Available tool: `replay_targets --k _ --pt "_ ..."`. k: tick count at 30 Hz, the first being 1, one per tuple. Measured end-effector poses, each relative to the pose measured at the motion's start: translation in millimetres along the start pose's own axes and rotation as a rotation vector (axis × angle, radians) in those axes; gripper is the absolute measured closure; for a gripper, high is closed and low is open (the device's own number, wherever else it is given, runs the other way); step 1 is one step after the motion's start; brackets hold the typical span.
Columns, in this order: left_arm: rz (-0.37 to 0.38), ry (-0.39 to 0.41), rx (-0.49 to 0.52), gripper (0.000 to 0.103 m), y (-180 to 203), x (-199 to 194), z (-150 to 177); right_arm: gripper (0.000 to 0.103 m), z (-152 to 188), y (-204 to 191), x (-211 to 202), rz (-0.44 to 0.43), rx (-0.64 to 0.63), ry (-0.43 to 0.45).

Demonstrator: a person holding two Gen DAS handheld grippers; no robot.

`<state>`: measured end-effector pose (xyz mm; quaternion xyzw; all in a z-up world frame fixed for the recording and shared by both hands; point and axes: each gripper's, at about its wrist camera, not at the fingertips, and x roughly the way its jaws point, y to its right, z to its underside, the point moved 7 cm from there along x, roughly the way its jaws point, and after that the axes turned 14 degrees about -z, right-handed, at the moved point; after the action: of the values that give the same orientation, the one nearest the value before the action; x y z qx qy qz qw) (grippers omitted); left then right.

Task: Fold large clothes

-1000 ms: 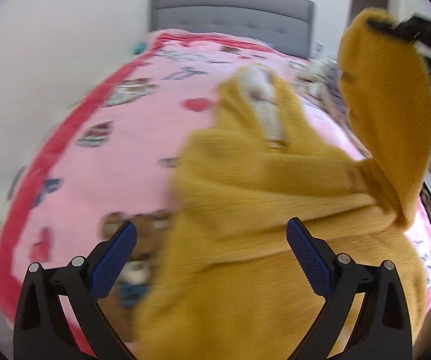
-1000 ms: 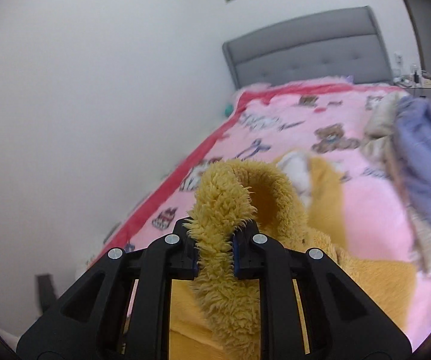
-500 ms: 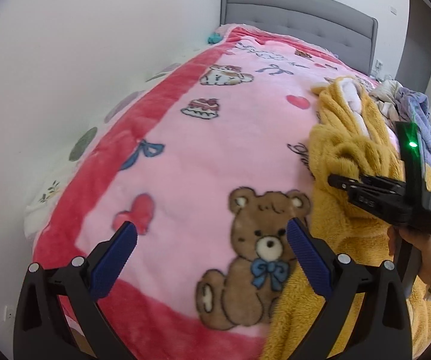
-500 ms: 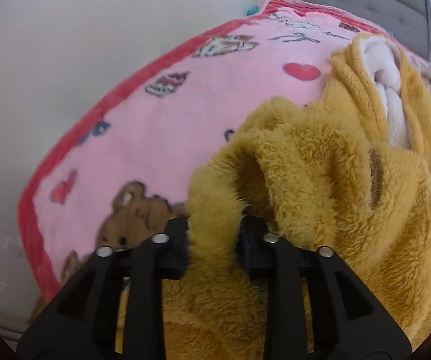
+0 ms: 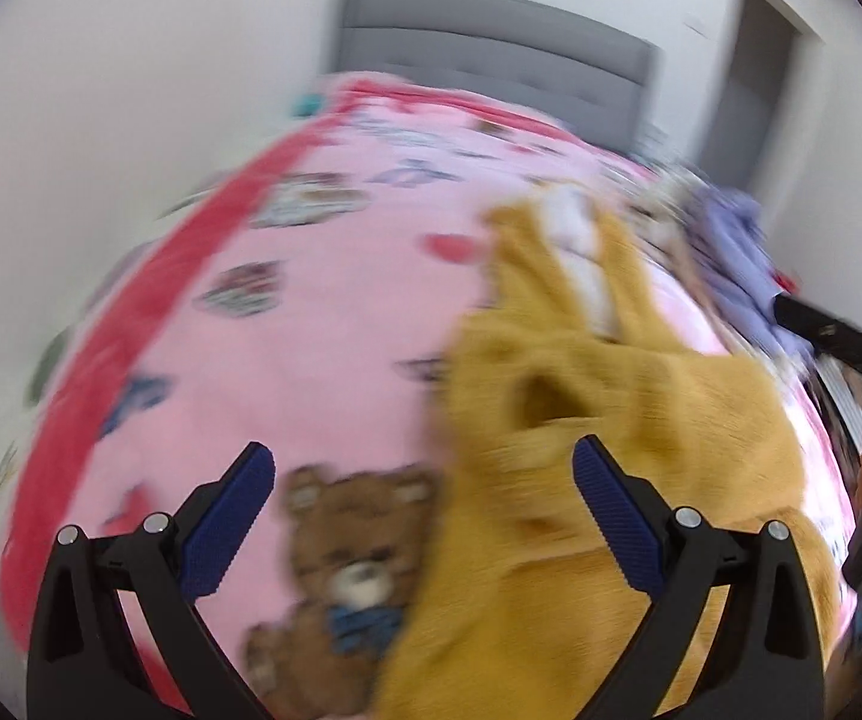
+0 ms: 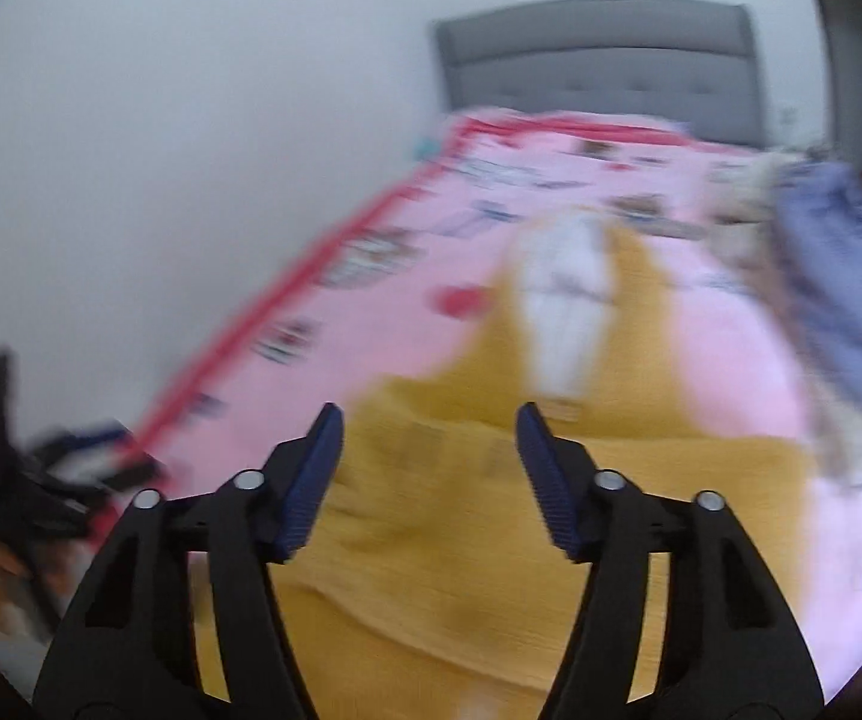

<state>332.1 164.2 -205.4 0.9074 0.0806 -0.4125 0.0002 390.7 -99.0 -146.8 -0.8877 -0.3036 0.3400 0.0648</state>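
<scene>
Above the pink blanket (image 5: 323, 324), the left gripper (image 5: 425, 468) hangs wide open and empty, the yellow fleece garment (image 6: 491, 510) lies spread on the bed between both tools, and the right gripper (image 6: 428, 417) is opening, nothing between its jaws.

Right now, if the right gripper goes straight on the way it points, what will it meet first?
Most likely the yellow fleece garment, which lies on the pink blanket directly ahead of the right gripper. Its jaws are opening with nothing between them. Depth is unclear because of blur.
</scene>
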Motion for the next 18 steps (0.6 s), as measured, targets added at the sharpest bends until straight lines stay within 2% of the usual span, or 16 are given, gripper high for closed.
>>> replay_targets --k 1,4,6,8,10,12,13,15,16,18 --pt "0.044 0.0 0.057 0.005 33.7 9.4 -6.3 0.06 8.0 20.6 -10.0 0.074 0.01 -0.022" --pt "0.094 -0.058 0.175 0.005 98.9 43.1 -13.1 0.064 33.5 77.5 -30.2 0.23 0.066 -0.106" --pt "0.12 -0.123 0.181 0.005 122.0 67.2 -11.3 0.064 46.0 108.2 -33.9 0.299 0.088 -0.129" --pt "0.149 -0.224 0.127 0.006 133.5 95.6 -3.8 0.063 62.5 135.9 -35.3 0.336 0.133 -0.148" --pt "0.164 -0.268 0.038 0.018 128.1 112.2 3.3 0.063 75.7 153.7 -33.9 0.359 0.163 -0.157" --pt "0.186 -0.278 -0.043 0.04 116.9 121.2 5.6 0.063 84.2 166.2 -29.5 0.355 0.188 -0.161" --pt "0.193 -0.273 -0.064 0.043 112.4 122.8 6.4 0.063 89.9 169.6 -28.6 0.344 0.201 -0.166" --pt "0.205 -0.264 -0.085 0.062 103.8 124.4 8.4 0.063 100.7 174.8 -23.5 0.334 0.212 -0.182" --pt "0.185 -0.257 -0.076 0.068 100.9 125.1 10.5 0.063 100.7 177.0 -19.7 0.331 0.218 -0.186" --pt "0.168 -0.239 -0.059 0.087 96.7 125.0 9.1 0.063 106.4 177.8 -15.9 0.319 0.232 -0.189"
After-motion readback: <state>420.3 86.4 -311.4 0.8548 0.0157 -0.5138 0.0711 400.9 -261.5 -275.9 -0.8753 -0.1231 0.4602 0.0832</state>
